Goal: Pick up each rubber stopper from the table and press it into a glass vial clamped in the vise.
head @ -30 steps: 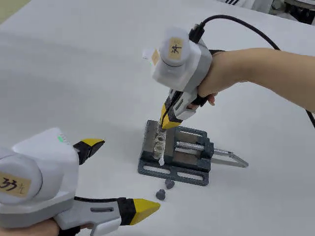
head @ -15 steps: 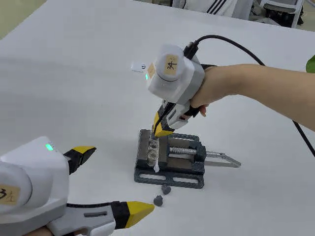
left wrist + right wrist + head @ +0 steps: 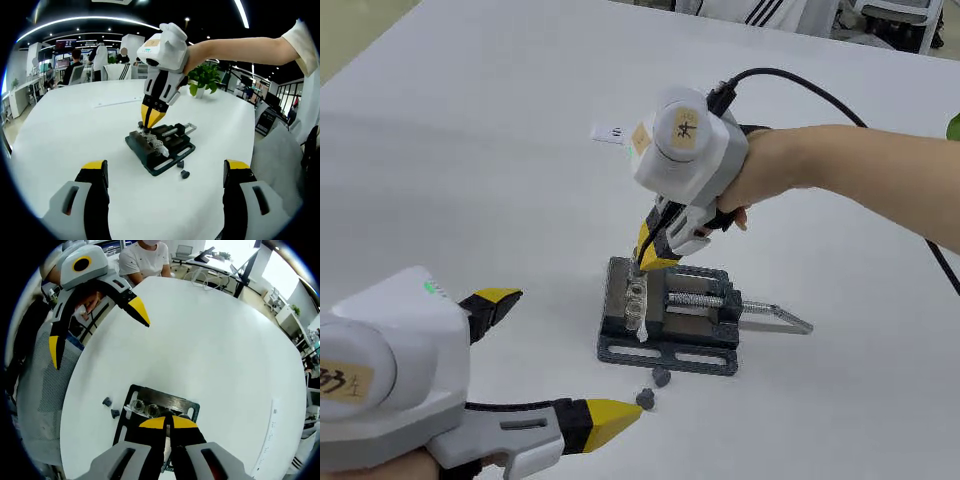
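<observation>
A dark vise (image 3: 670, 348) (image 3: 161, 152) (image 3: 165, 399) clamps a row of clear glass vials (image 3: 636, 300) (image 3: 153, 142) (image 3: 145, 409). My right gripper (image 3: 645, 262) (image 3: 150, 119) (image 3: 168, 423) points down with its yellow tips shut, resting at the far vial's mouth. What lies under the tips is hidden. Two grey rubber stoppers (image 3: 661, 376) (image 3: 180, 163) (image 3: 106, 401) lie on the white table just in front of the vise. My left gripper (image 3: 560, 358) (image 3: 166, 170) (image 3: 97, 330) hovers open at the near left, holding nothing.
The vise's screw handle (image 3: 775, 316) sticks out to the right. A black cable (image 3: 800, 80) runs from the right gripper. A small white tag (image 3: 610, 132) lies farther back on the table. People sit beyond the far edge.
The head camera shifted. My right gripper has stayed shut at the far vial, barely moving. The left gripper stays open at the near left.
</observation>
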Demonstrator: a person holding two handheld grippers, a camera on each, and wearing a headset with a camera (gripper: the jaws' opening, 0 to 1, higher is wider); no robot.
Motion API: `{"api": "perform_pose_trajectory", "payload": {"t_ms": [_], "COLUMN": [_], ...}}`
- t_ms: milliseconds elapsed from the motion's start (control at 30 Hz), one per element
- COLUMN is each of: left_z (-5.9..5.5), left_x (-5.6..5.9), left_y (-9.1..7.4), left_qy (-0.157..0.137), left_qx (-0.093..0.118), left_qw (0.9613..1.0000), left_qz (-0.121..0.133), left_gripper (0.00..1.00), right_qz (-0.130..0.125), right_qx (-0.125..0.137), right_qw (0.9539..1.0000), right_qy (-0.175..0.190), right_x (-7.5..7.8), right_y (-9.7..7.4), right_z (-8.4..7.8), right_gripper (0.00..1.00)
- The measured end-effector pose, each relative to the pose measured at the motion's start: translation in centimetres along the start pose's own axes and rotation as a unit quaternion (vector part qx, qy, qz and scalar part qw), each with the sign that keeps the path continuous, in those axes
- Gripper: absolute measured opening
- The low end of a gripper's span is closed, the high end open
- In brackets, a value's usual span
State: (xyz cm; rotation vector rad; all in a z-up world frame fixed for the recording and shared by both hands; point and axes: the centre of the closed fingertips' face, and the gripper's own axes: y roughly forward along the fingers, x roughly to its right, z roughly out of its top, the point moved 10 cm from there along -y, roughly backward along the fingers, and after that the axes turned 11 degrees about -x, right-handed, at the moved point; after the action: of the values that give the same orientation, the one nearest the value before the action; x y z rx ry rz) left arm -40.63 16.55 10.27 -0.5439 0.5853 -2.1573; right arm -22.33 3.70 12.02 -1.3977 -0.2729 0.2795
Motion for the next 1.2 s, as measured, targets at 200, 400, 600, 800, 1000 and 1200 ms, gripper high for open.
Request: {"api": "perform_pose_trajectory", "payload": {"t_ms": [200, 400, 600, 800, 1000, 1200], "left_z": [-0.2, -0.1, 0.0, 0.0, 0.0, -0.1], "left_x": [0.0, 0.1, 0.3, 0.4, 0.4, 0.5], "left_y": [-0.1, -0.1, -0.1, -0.2, -0.4, -0.6], "left_qy": [-0.001, 0.0, 0.001, 0.003, 0.006, 0.008], "left_qx": [-0.002, -0.002, -0.004, -0.004, -0.003, -0.003], "left_qw": [1.0, 1.0, 1.0, 1.0, 1.0, 1.0], "left_qz": [0.0, 0.0, -0.002, -0.002, -0.001, -0.001], "left_gripper": [0.95, 0.95, 0.95, 0.95, 0.95, 0.95], "right_qz": [0.003, 0.0, -0.02, -0.026, -0.027, -0.028], "right_qx": [0.007, 0.03, 0.057, 0.079, 0.089, 0.096], "right_qw": [1.0, 0.9995, 0.998, 0.996, 0.9947, 0.994], "right_qy": [0.005, 0.012, 0.017, 0.033, 0.043, 0.044], "right_x": [-0.4, -1.6, -3.0, -4.5, -6.2, -8.0], "right_y": [-0.1, -0.7, -0.8, -0.7, -0.6, -0.4], "right_z": [-0.4, -1.0, -1.3, -1.8, -2.2, -2.3], "right_gripper": [0.0, 0.09, 0.32, 0.55, 0.64, 0.65]}}
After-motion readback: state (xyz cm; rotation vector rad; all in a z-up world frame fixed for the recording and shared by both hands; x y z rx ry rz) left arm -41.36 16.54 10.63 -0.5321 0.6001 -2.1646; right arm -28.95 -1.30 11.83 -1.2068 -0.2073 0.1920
